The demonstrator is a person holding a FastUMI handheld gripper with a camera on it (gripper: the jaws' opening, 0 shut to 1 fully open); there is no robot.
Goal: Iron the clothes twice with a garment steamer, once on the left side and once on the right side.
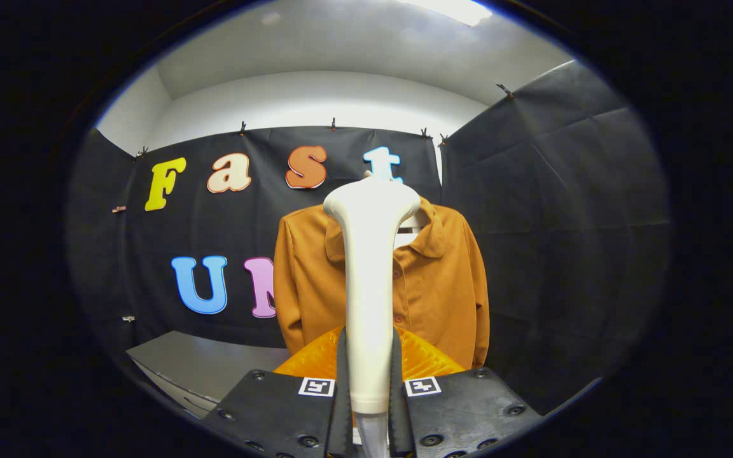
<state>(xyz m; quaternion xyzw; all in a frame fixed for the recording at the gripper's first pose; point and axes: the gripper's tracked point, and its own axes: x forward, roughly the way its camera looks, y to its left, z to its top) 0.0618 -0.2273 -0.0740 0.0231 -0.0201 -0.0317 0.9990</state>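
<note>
Steamer (369, 280) stands upright between the two fingers of the gripper (369, 381), its white handle clamped from both sides by the dark ribbed pads (342, 381). The jaws are closed on the lower part of the handle, just above its tapering base. The smooth, hard plastic looks rigid but likely slippery, and the broad head at the top probably makes it somewhat top-heavy, so a low, firm grip on the narrow shaft seems the sound place to hold. Just beyond the fingers sits an orange ribbed surface (424, 356), partly hidden by the handle; what it is cannot be told. Farther on, the brown shirt (449, 286) hangs against the booth wall, its collar level with the steamer's head and its button line just behind the handle. The soft cloth should give readily under the head. A grey table (201, 366) lies off to the left.
</note>
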